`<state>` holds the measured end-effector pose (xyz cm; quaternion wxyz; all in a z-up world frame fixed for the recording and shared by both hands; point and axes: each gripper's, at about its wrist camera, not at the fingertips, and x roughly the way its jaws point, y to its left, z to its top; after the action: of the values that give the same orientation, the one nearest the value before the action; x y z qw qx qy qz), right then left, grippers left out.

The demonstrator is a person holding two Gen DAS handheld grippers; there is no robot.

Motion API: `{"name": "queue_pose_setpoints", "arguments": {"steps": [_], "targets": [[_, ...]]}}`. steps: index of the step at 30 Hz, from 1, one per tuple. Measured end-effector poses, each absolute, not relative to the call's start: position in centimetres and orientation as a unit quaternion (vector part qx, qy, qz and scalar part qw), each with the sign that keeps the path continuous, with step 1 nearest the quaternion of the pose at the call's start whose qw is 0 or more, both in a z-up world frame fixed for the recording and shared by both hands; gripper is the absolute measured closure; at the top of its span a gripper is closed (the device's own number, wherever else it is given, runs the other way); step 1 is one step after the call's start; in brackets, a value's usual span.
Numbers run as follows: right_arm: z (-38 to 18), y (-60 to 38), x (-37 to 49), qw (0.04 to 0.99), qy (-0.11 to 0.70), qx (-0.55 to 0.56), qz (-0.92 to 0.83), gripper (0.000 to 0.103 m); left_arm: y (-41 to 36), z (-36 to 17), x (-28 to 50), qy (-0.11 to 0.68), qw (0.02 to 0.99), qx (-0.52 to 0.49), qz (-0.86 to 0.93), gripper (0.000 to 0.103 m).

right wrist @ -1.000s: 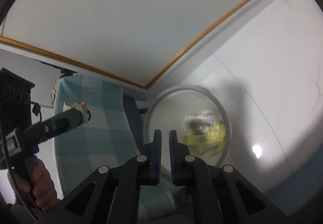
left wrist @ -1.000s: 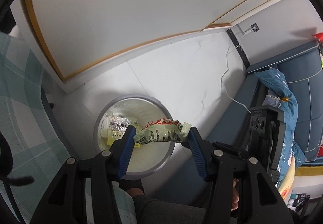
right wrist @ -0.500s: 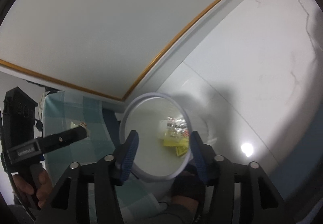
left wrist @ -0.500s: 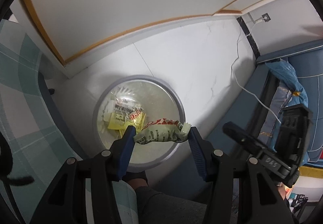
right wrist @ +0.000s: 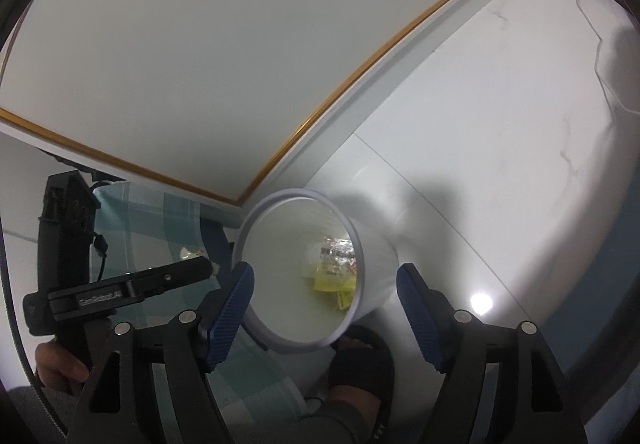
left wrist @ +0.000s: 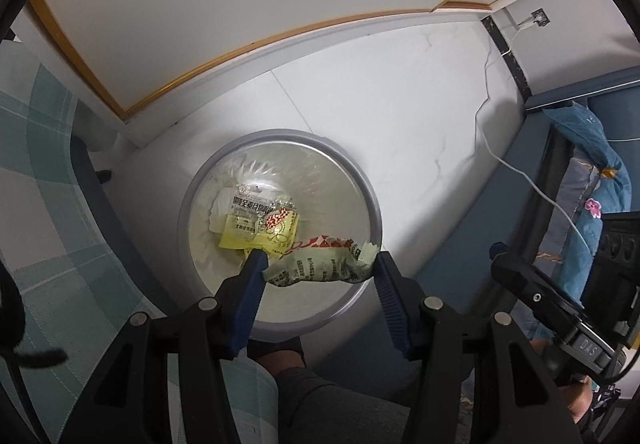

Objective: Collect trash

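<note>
Crumpled wrapper [left wrist: 320, 267] clamped in left gripper [left wrist: 318, 270] above bin [left wrist: 362, 179] — yellow packets [left wrist: 260, 232] already inside; drop pending. Right gripper [right wrist: 324, 286] jaws opening, empty.

One bin [left wrist: 372, 211], two tools [left wrist: 318, 266]

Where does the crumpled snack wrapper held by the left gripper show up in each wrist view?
Left wrist: crumpled snack wrapper low centre, clamped across the left gripper, over the trash bin.
Right wrist: only its pale tip at centre-left, beside the bin.
Shared landmark: the bin's grey rim.
</note>
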<state>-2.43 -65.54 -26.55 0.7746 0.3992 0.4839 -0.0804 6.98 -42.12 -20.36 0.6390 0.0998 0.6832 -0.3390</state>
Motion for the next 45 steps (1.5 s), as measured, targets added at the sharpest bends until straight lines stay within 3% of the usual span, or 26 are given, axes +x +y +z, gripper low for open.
{"name": "queue_pose_setpoints", "arguments": {"steps": [6,10,15,18,45], "targets": [[-26.9,-65.8,-2.4,0.771,0.484,0.406,-0.081,0.027,-42.1,-20.4,7.1,0.687,0.643,0.114,-0.319,0.049],[-26.8,-65.6,-2.3,0.772,0.484,0.404,-0.080,0.025,-41.7,-20.0,7.0,0.677,0.657,0.121,-0.308,0.029],[-26.4,-65.6,-2.3,0.774,0.482,0.404,-0.075,0.023,-41.5,-19.2,6.7,0.661,0.673,0.123,-0.308,0.027],[-26.0,-65.5,-2.3,0.776,0.480,0.402,-0.074,0.023,-41.3,-18.5,6.6,0.644,0.687,0.130,-0.311,0.019],[-20.2,-63.0,-2.0,0.795,0.456,0.399,-0.039,0.010,-38.1,-12.9,6.1,0.576,0.758,0.120,-0.282,0.018]]}}
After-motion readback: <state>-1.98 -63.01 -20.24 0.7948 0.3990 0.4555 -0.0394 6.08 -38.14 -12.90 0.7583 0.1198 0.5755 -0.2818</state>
